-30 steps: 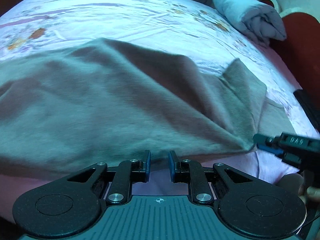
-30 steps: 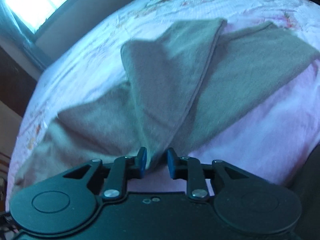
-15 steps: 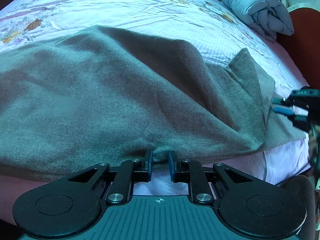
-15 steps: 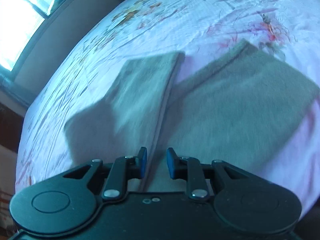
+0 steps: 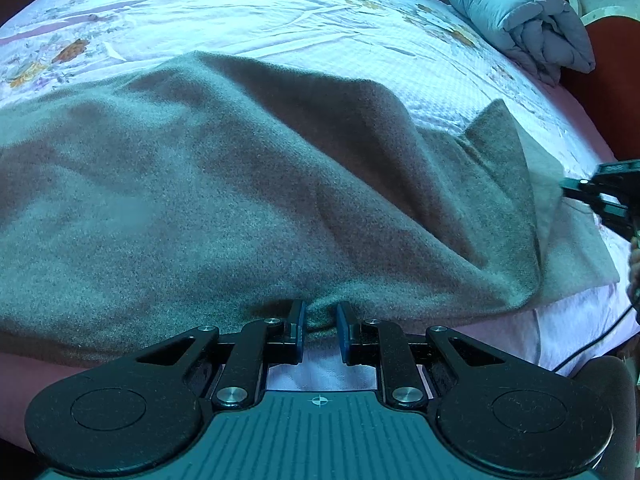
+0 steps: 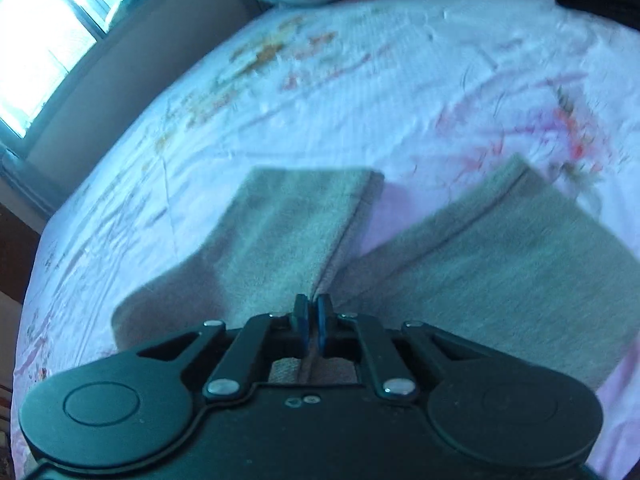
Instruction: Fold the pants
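Note:
Grey-brown pants point(image 5: 248, 200) lie spread on a bed with a pale pink flowered sheet point(image 5: 280, 20). My left gripper point(image 5: 320, 326) is at the pants' near edge, its jaws a little apart with a bunch of the cloth between the blue pads. In the right wrist view both legs point(image 6: 500, 264) lie side by side, and my right gripper point(image 6: 313, 322) is shut on the edge of the left leg point(image 6: 296, 232). The right gripper also shows in the left wrist view point(image 5: 600, 196) at the pants' right end.
A rolled grey quilt point(image 5: 516, 20) lies at the far right of the bed. A window point(image 6: 44, 40) is beyond the bed's far left side. A dark red headboard or chair point(image 5: 612, 80) stands at the right edge. A cable point(image 5: 596, 344) hangs near the right gripper.
My right gripper has closed from open onto the pant leg's edge, and its view has swung up over the bed. The left gripper has moved in slightly on the pants' near edge.

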### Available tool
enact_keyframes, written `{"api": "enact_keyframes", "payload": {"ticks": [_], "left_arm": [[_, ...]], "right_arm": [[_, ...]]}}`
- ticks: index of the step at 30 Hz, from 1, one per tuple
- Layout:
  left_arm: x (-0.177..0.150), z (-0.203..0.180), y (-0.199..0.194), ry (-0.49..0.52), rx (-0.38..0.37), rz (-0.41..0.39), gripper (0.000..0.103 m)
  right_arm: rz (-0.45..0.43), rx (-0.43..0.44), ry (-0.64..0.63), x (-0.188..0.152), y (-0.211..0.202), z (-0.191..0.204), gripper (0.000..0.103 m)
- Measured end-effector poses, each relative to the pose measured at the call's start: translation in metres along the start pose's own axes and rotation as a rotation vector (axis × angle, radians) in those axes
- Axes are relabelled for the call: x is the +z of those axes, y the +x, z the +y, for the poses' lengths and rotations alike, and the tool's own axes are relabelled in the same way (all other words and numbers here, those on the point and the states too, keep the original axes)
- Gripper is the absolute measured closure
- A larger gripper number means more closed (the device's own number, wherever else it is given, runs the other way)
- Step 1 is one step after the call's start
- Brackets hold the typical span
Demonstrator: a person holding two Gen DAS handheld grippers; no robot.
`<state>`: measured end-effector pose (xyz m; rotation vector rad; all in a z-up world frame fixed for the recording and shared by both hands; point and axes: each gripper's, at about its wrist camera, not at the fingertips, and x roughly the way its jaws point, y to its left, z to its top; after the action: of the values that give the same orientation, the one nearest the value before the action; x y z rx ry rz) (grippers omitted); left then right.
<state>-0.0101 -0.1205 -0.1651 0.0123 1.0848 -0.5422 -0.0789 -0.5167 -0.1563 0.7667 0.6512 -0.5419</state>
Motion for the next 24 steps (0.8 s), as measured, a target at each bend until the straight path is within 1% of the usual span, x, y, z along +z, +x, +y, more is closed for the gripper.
{"api": "enact_keyframes", "payload": {"ticks": [3,6,9,11,13,14,16,17,18,20,24], "left_arm": [[0.000,0.002,0.000,0.001,-0.006,-0.001,0.085],[-0.001,0.004,-0.001,0.005,-0.012,-0.004,0.085],[-0.002,0.006,-0.002,0.005,-0.018,-0.004,0.085],[-0.002,0.007,-0.001,0.004,-0.018,-0.005,0.085],[-0.002,0.005,-0.001,0.010,-0.012,-0.004,0.085],[-0.002,0.005,-0.002,0.008,-0.011,-0.004,0.085],[-0.002,0.005,-0.002,-0.004,-0.012,-0.003,0.085],[-0.002,0.005,-0.003,-0.006,-0.011,-0.003,0.085],[-0.002,0.005,-0.003,-0.006,-0.009,-0.004,0.085],[-0.003,0.004,-0.003,-0.007,-0.004,-0.006,0.085],[-0.002,0.002,-0.003,-0.001,0.000,-0.003,0.085]], "right_arm": [[-0.080,-0.017,-0.048,-0.003,-0.028,0.003,0.103],[-0.184,-0.048,-0.097,-0.015,-0.067,0.003,0.103],[-0.233,-0.086,-0.089,-0.031,-0.098,-0.012,0.103],[-0.222,-0.118,-0.058,-0.045,-0.107,-0.030,0.103],[-0.149,-0.170,-0.036,-0.057,-0.095,-0.050,0.103],[-0.095,-0.170,0.002,-0.059,-0.086,-0.061,0.103],[-0.067,-0.172,0.069,-0.061,-0.079,-0.075,0.102],[-0.061,-0.158,0.089,-0.059,-0.077,-0.080,0.093],[-0.060,-0.140,0.120,-0.058,-0.078,-0.085,0.089],[-0.070,-0.101,0.202,-0.055,-0.083,-0.095,0.088],[-0.115,-0.096,0.281,-0.044,-0.092,-0.114,0.087]]}}
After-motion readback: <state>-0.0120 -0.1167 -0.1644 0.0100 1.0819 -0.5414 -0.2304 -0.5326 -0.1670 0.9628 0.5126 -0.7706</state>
